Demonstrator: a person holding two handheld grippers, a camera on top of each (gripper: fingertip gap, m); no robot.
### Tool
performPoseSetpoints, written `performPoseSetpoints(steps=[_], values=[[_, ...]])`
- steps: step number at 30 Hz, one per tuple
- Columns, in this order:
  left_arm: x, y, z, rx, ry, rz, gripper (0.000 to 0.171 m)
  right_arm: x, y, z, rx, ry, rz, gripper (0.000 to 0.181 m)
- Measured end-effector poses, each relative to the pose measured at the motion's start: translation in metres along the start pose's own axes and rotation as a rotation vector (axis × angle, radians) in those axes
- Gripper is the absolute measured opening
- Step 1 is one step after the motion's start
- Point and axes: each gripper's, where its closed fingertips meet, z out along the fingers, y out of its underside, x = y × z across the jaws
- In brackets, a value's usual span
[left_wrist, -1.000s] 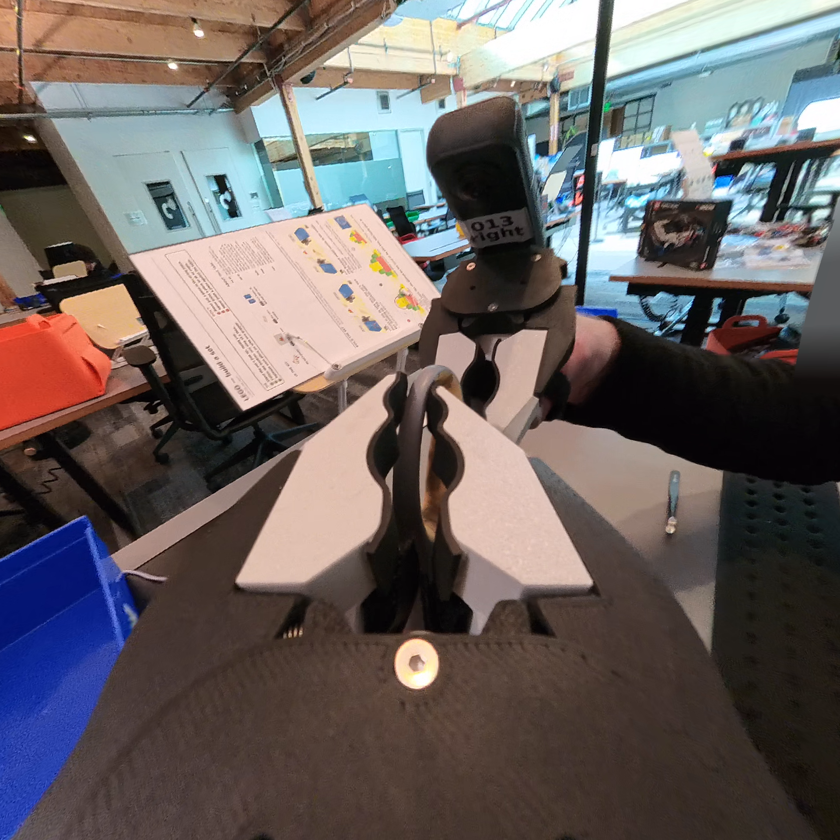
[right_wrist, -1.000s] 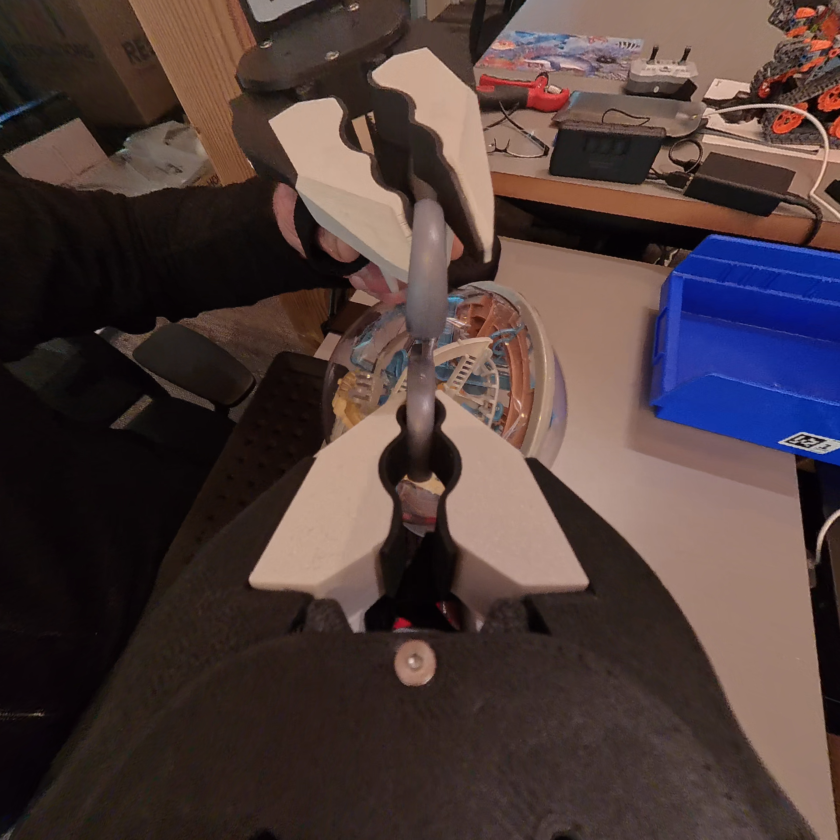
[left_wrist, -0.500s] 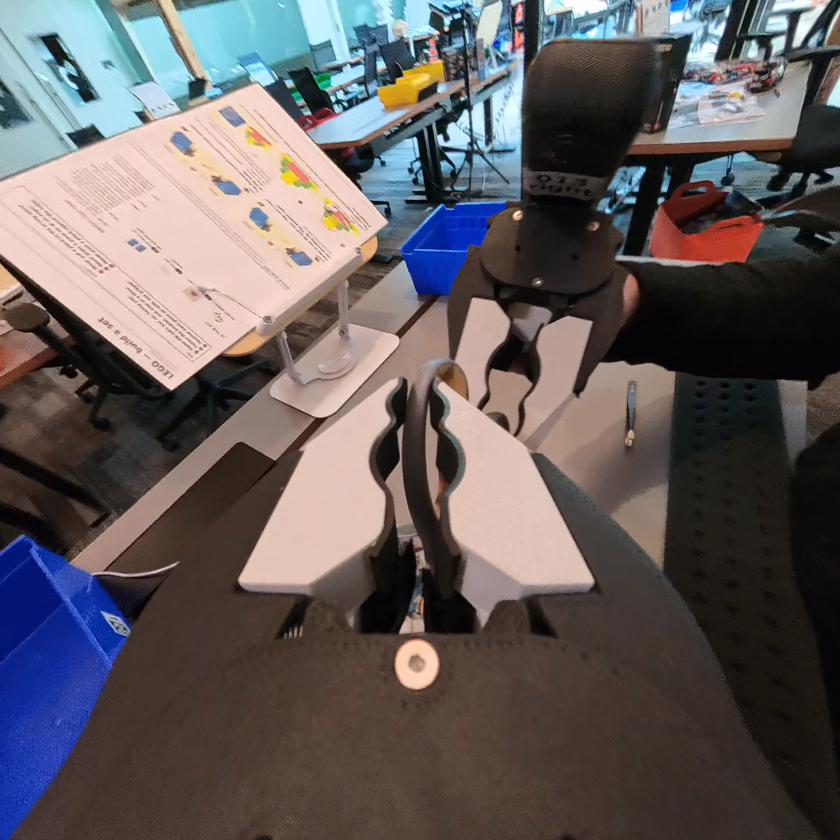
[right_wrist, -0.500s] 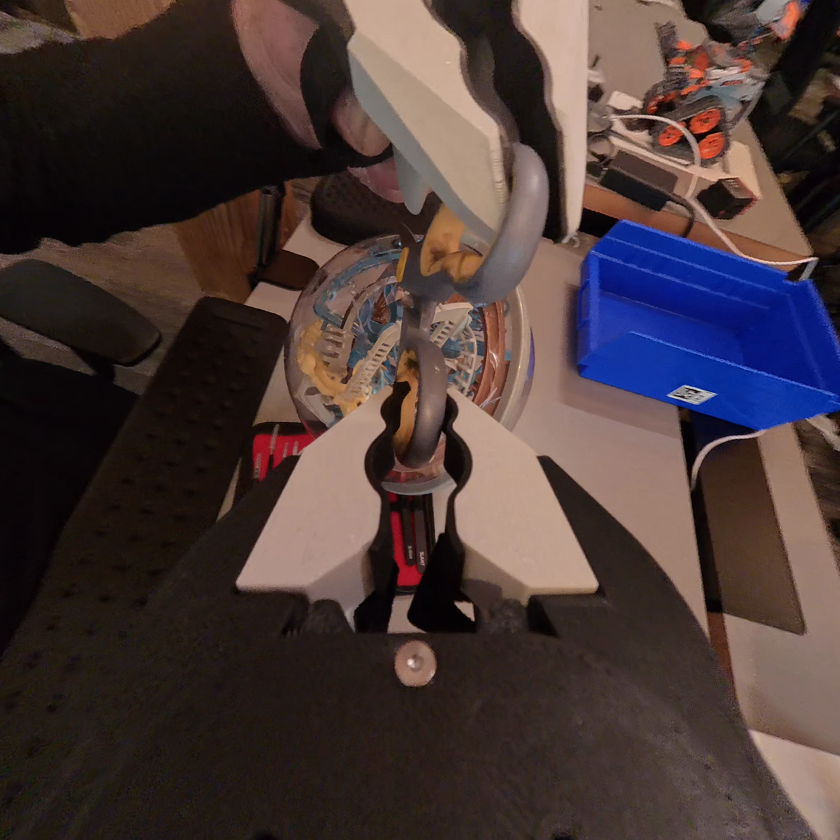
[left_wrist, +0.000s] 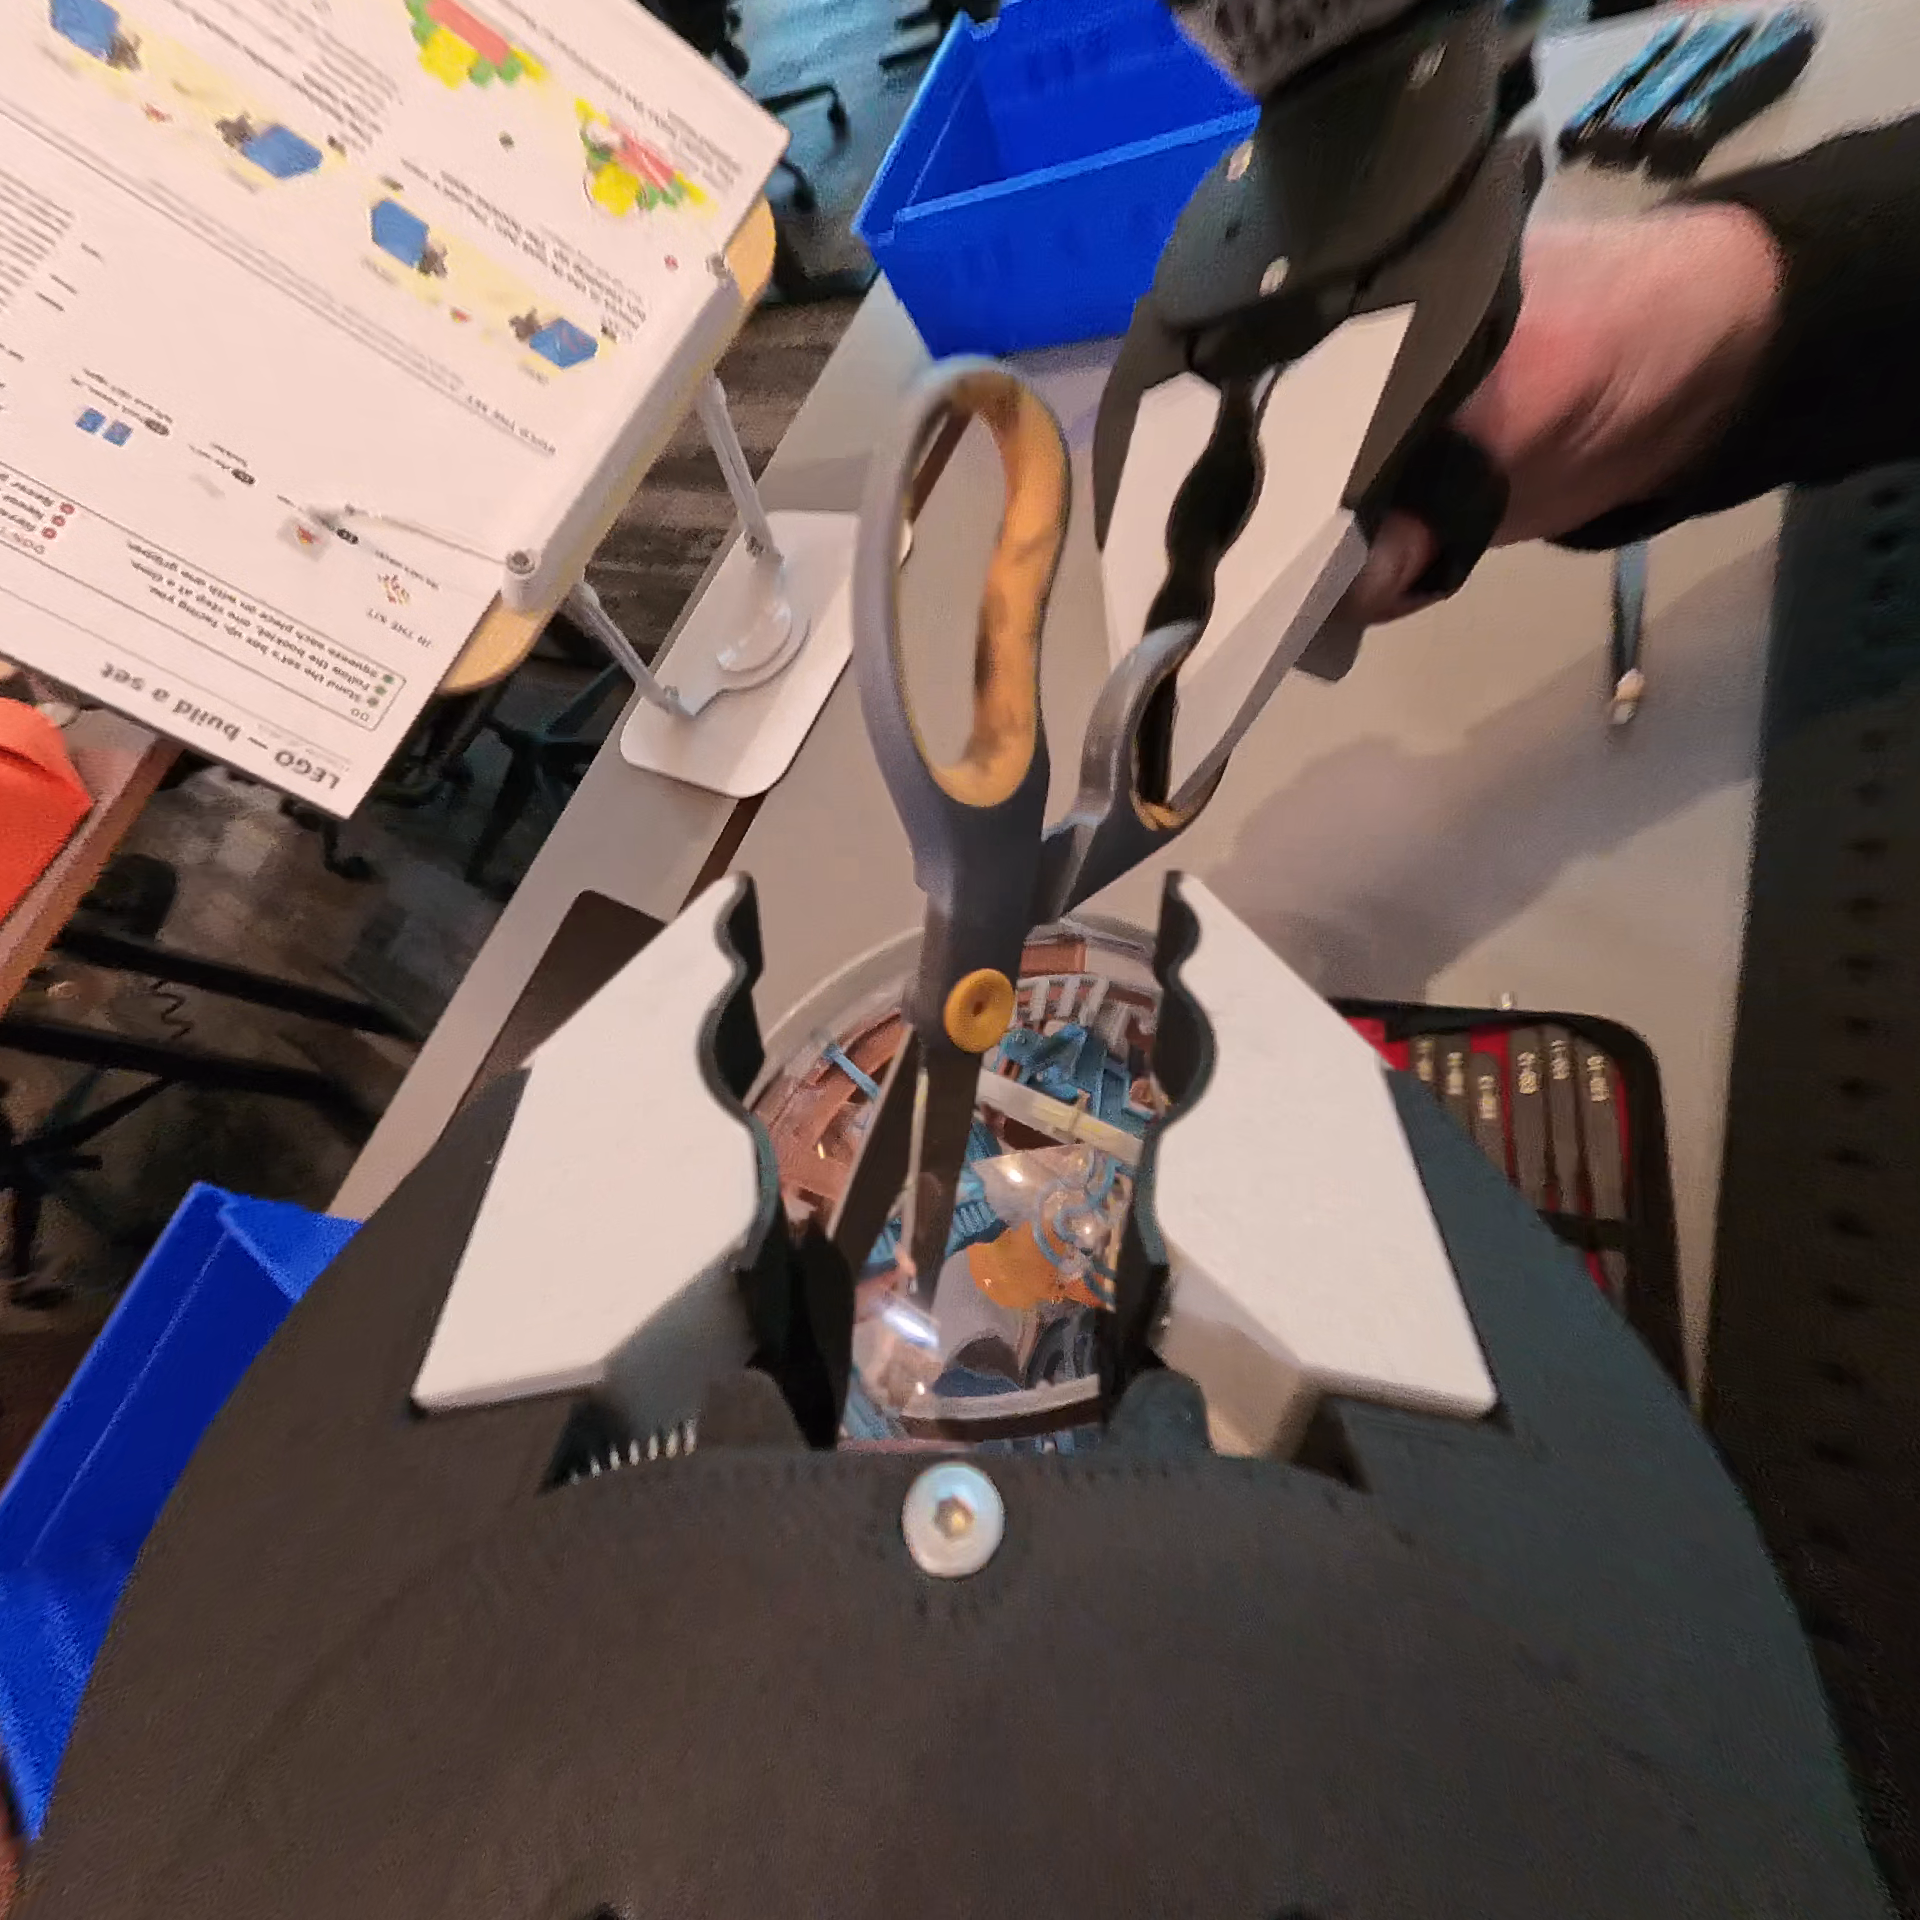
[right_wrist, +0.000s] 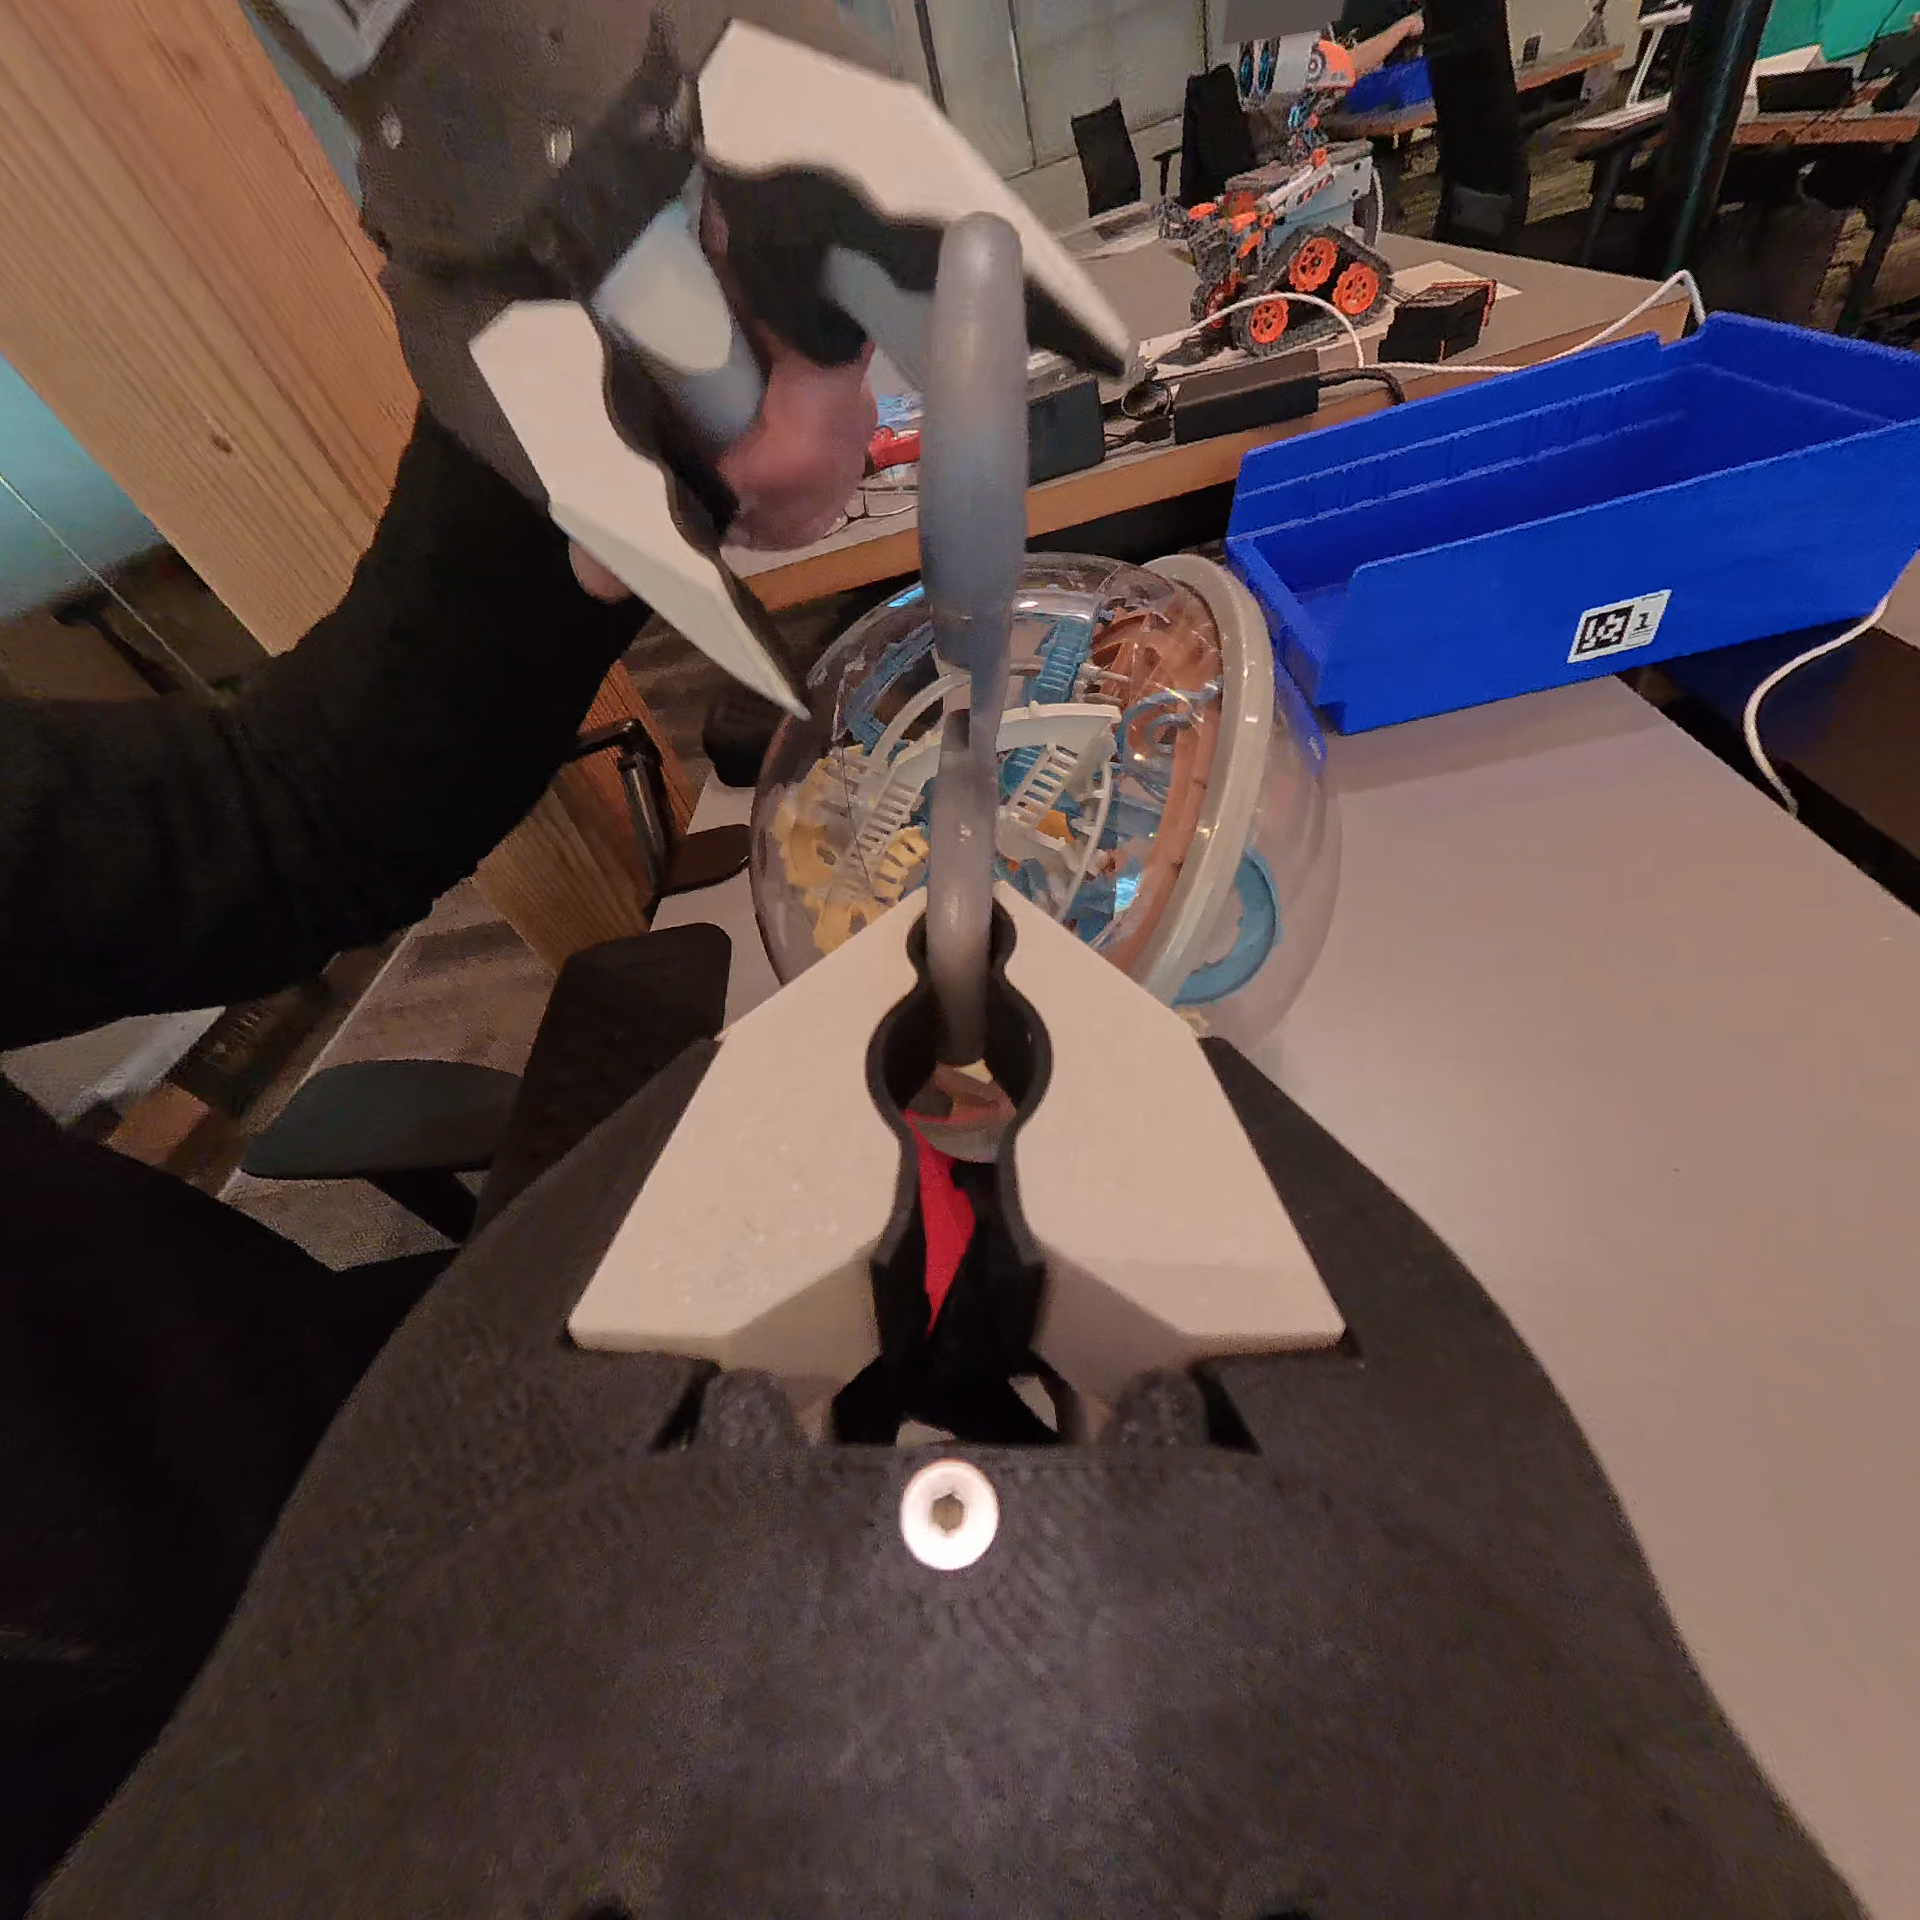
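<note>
Grey scissors (left_wrist: 883, 623) with yellow-lined handle loops hang blades-down, the blades slightly apart. My right gripper (left_wrist: 1195, 665) is shut on the smaller handle loop; in the right wrist view (right_wrist: 961, 935) that loop sits between its fingertips and the larger loop (right_wrist: 971, 416) rises above. My left gripper (left_wrist: 956, 894) is open, and the scissors pass between its fingers without touching them. It also shows open at the top of the right wrist view (right_wrist: 966, 540). A clear maze ball (right_wrist: 1143, 779) rests on the grey table (right_wrist: 1558, 1039) under the blades (left_wrist: 1039, 1195).
A blue bin (right_wrist: 1558, 499) stands right of the ball, with others at the far end (left_wrist: 1039, 177) and the left (left_wrist: 125, 1403). An instruction sheet on a stand (left_wrist: 312, 312), a red tool case (left_wrist: 1507, 1091), a black perforated mat (left_wrist: 1829, 935) and a toy tracked robot (right_wrist: 1288, 249) are nearby. The red tool case (left_wrist: 1507, 1091) is about 20 cm from my right fingertips.
My left gripper has opened and let go of the larger handle loop. Both views have tilted down towards the table. The scissors now hang from my right gripper alone.
</note>
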Motion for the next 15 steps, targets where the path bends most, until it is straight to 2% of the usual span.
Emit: performPoseSetpoints(steps=[2, 4, 6, 7, 9, 12, 15], values=[[0.007, 0.017, 0.015, -0.095, -0.025, 0.063, 0.056, -0.003, 0.002, 0.002, 0.015, -0.008, 0.010, 0.000], [0.010, 0.021, 0.024, -0.152, -0.027, 0.103, 0.042, -0.002, 0.003, 0.003, 0.030, 0.011, 0.016, 0.000], [0.010, 0.021, 0.026, -0.192, 0.007, 0.119, 0.029, 0.006, 0.004, -0.002, 0.030, 0.084, -0.028, 0.001], [0.011, 0.017, 0.028, -0.183, 0.034, 0.094, 0.026, 0.011, 0.004, -0.008, 0.019, 0.148, -0.064, 0.010], [0.018, 0.011, 0.033, -0.148, 0.132, 0.055, 0.023, 0.015, 0.004, -0.022, -0.039, 0.286, -0.212, 0.019], [0.018, 0.027, 0.043, -0.240, 0.205, 0.050, 0.019, 0.006, -0.003, -0.040, -0.153, 0.450, -0.534, 0.027], [0.018, 0.026, 0.043, -0.239, 0.293, -0.017, 0.017, -0.006, -0.022, -0.052, -0.246, 0.579, -0.864, 0.034]])
